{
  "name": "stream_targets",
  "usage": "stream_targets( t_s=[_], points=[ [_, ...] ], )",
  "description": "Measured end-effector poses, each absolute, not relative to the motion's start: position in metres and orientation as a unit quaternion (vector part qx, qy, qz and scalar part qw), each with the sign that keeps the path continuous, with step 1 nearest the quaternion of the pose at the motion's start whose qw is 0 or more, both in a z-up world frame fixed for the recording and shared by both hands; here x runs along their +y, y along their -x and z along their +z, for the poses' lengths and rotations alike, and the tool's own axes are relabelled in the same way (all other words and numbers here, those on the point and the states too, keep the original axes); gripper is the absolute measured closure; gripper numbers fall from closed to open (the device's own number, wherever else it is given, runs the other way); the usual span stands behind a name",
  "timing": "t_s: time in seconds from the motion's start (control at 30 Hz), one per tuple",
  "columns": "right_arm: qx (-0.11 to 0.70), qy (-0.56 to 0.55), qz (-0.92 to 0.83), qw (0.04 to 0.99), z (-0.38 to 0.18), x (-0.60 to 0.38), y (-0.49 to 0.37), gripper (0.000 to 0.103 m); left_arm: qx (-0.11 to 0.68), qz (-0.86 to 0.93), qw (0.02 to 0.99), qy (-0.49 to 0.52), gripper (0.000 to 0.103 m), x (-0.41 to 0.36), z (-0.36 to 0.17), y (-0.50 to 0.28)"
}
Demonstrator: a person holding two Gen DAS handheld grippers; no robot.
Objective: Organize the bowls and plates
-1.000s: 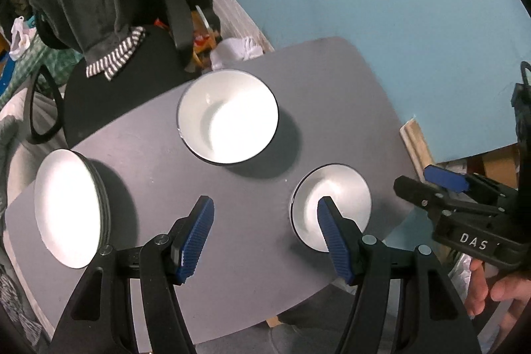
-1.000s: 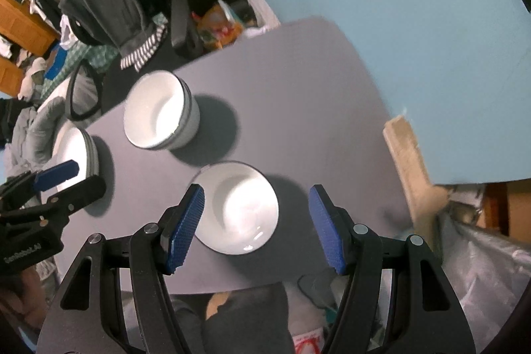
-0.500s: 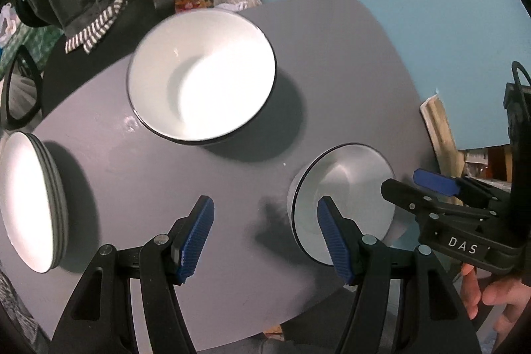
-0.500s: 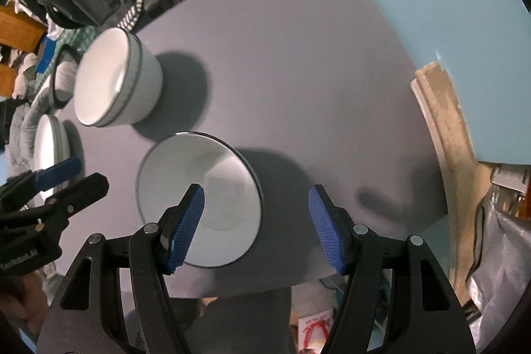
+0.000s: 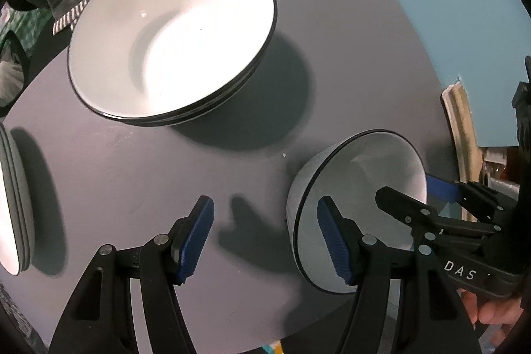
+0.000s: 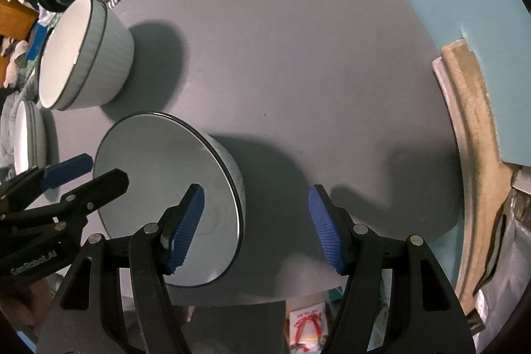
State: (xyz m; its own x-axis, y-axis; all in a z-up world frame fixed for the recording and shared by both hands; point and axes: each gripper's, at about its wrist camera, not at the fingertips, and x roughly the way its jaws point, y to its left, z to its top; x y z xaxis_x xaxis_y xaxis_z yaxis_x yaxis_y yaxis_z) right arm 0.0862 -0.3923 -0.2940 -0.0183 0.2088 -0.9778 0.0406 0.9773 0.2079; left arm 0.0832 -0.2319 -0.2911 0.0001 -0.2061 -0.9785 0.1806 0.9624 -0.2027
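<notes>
Both grippers are hanging over the grey table (image 6: 298, 55) with jaws spread and nothing pinched: the left gripper (image 5: 265, 238) is straddling the single white bowl's (image 5: 358, 188) left rim, the right gripper (image 6: 255, 228) its right rim. The stacked white bowls (image 5: 172, 32) are sitting further back, and the plate stack (image 5: 13, 204) is sitting at the table's left edge.

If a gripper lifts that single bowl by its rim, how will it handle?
The single bowl looks rigid and glazed, so probably slippery against the pads and breakable if dropped. Held by one side of its thin rim, it would likely tilt. Its broad base suggests it sits stably on the table.
</notes>
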Motion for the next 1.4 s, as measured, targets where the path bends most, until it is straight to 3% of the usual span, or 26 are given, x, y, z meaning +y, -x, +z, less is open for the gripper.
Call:
stream_targets(
  t_s=[0.4, 0.47, 0.77, 0.83, 1.1, 1.2, 1.4],
  points=[
    [0.716, -0.082, 0.057, 0.691, -0.306, -0.388, -0.085, 0.039, 0.701, -0.133, 0.700, 0.018, 0.038, -0.225, -0.304, -0.081],
    [0.715, -0.081, 0.058, 0.692, -0.306, -0.386, -0.086, 0.039, 0.704, -0.139, 0.697, 0.016, 0.048, -0.225, -0.305, -0.082],
    [0.715, -0.080, 0.068, 0.692, -0.305, -0.389, -0.088, 0.039, 0.714, -0.146, 0.685, 0.025, 0.067, -0.220, -0.315, -0.085],
    [0.715, -0.077, 0.071, 0.691, -0.305, -0.387, -0.090, 0.053, 0.713, -0.150, 0.684, 0.026, 0.071, -0.220, -0.314, -0.085],
    [0.717, -0.077, 0.083, 0.688, -0.306, -0.385, -0.093, 0.090, 0.714, -0.160, 0.681, 0.037, 0.085, -0.227, -0.308, -0.082],
    [0.717, -0.078, 0.087, 0.687, -0.306, -0.385, -0.092, 0.095, 0.713, -0.162, 0.680, 0.043, 0.091, -0.227, -0.304, -0.077],
    [0.721, -0.068, 0.088, 0.684, -0.306, -0.383, -0.095, 0.095, 0.712, -0.144, 0.686, 0.042, 0.092, -0.234, -0.303, -0.071]
  ],
)
